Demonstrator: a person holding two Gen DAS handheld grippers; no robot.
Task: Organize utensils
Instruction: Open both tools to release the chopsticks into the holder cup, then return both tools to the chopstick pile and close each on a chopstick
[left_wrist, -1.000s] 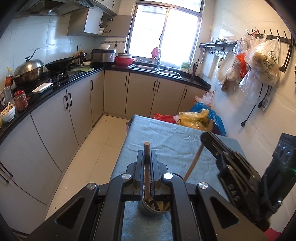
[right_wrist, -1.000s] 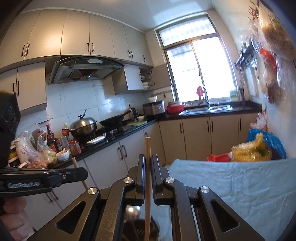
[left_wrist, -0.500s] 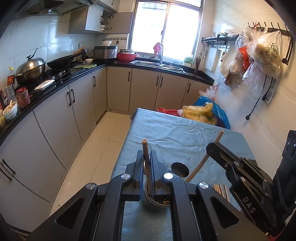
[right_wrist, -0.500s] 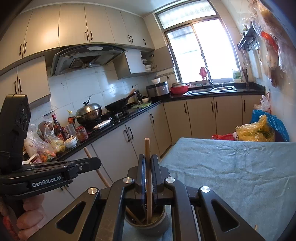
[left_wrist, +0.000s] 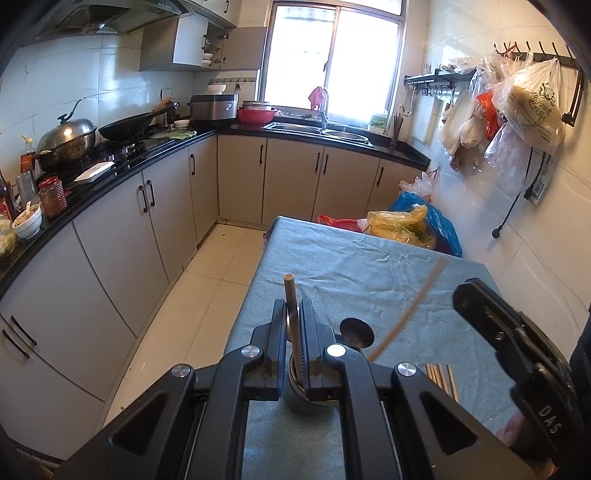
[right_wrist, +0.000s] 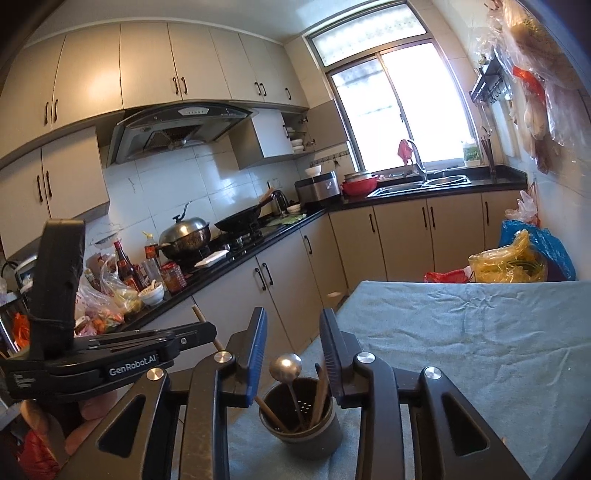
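The right gripper (right_wrist: 293, 354) has just let go; its jaws now stand apart, and its thin wooden chopstick (right_wrist: 320, 391) leans in the round grey cup (right_wrist: 301, 424). The left gripper (left_wrist: 294, 332) pinches another chopstick (left_wrist: 290, 295) over the cup.

A black worktop (left_wrist: 207, 138) runs along the left wall and turns under the bright window (left_wrist: 334, 59) at the far end. On it stand a lidded steel pot (left_wrist: 68, 138), a black wok (left_wrist: 129, 129), a rice cooker (left_wrist: 214, 107) and a red basin (left_wrist: 255, 115). Plastic bags (left_wrist: 524, 107) hang from hooks on the right wall; a yellow bag (left_wrist: 400, 225) lies beyond the cloth-covered counter (left_wrist: 369, 266).
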